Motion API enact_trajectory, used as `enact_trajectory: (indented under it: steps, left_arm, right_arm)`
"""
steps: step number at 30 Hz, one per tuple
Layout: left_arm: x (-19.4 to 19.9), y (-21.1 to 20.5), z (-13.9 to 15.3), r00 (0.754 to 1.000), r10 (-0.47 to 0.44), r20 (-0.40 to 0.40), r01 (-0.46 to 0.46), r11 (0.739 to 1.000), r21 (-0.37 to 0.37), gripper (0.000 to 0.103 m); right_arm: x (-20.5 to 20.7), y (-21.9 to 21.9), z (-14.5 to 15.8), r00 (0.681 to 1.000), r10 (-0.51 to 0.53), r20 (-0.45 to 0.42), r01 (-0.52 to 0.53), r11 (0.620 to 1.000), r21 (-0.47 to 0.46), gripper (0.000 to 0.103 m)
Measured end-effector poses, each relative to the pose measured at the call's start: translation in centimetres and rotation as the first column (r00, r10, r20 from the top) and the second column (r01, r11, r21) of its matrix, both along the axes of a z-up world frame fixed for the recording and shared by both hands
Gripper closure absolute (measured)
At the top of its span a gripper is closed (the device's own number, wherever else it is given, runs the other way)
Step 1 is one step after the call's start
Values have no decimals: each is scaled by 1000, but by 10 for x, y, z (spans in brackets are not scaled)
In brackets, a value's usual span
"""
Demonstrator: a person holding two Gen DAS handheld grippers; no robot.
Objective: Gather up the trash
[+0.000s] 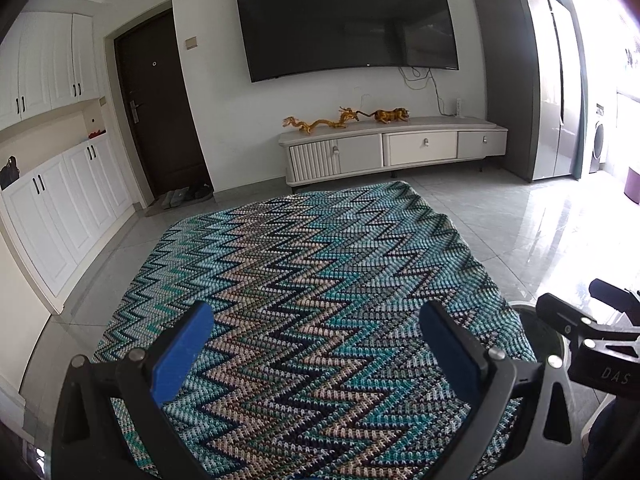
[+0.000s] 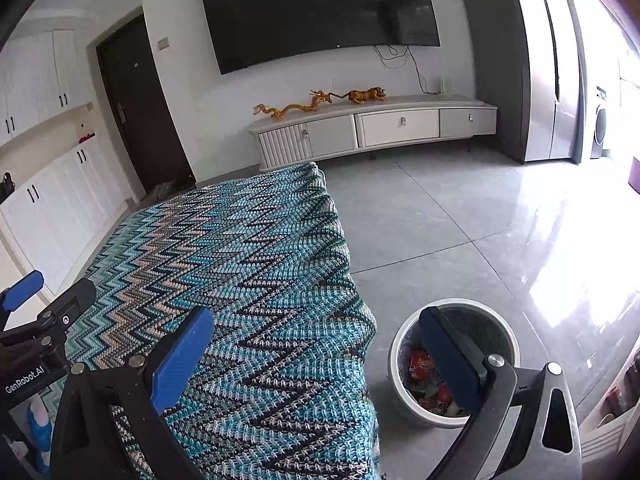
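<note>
Bin (image 2: 404, 344) beside cloth edge (image 2: 360, 280) — floor (image 2: 460, 220) open.

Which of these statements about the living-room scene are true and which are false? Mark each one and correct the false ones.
1. Both grippers are open and hold nothing. True: left gripper, right gripper.
2. The bin is empty. False: colourful wrappers lie inside.
3. The bin stands on the floor beside the zigzag cloth. True.
4. The television is switched on. False: its screen is dark.
5. Trash lies on the zigzag cloth. False: none shows.
</note>
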State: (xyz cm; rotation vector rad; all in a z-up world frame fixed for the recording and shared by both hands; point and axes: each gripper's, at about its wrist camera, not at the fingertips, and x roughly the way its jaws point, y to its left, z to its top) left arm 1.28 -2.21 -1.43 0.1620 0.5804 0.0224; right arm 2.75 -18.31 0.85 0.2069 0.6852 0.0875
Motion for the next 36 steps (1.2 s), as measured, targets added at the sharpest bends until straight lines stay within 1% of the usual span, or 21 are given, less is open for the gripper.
enact_trajectory:
  steps: [18, 24, 36]
  left_arm:
    - [-7, -6, 0, 1000, -22, -3, 22, 1000, -7, 0]
    - [-5, -3, -3, 1000, -15, -22, 14, 1000, -15, 0]
    - [-1, -3, -9, 999, -12, -43, 11, 1000, -14, 0]
  right_arm:
    - [-5, -6, -1, 999, -25, -22, 26, 1000, 10, 0]
    - [-5, -6, -1, 999, -27, -23, 27, 1000, 7, 0]
    - [-6, -11, -4, 995, -91, -41, 90, 996, -30, 0]
